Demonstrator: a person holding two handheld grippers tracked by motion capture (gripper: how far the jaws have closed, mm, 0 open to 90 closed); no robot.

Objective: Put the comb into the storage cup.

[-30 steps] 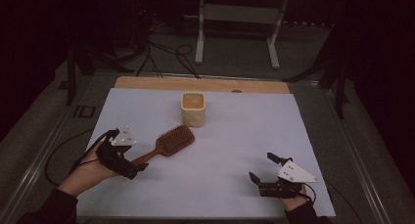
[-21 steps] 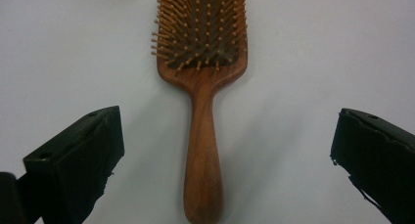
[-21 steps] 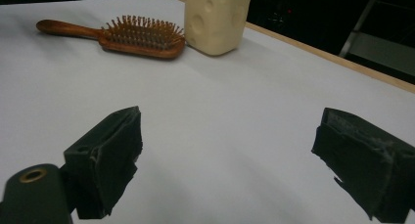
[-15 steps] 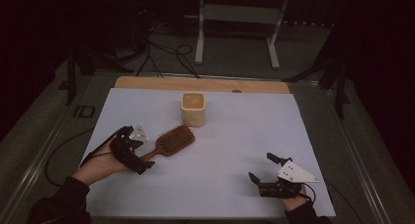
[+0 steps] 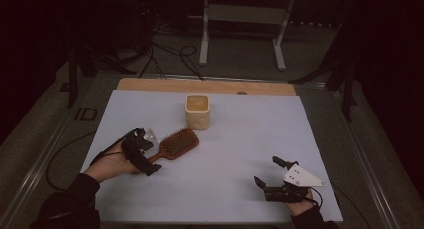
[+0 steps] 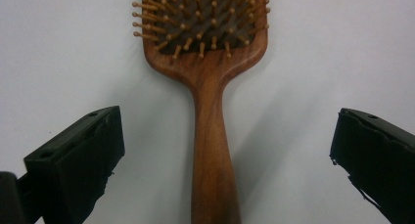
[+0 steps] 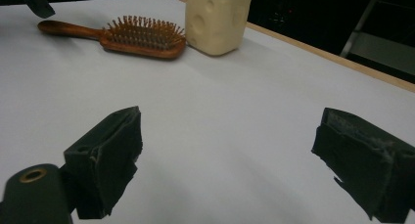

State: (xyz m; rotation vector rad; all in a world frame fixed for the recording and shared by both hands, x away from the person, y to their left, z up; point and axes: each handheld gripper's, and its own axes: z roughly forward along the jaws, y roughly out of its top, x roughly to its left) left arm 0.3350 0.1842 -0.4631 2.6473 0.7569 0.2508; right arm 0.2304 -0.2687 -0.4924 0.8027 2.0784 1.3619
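White table carries my hairbrush, its handle between my spread left tongs; right tongs gape at four o'clock.

Hairbrush head cut off above.

The high view looks forward and down over the whole table. The left gripper view looks close and straight down on the wooden hairbrush. The right gripper view looks low across the table toward the far left, sharing that hairbrush and the cream holder.
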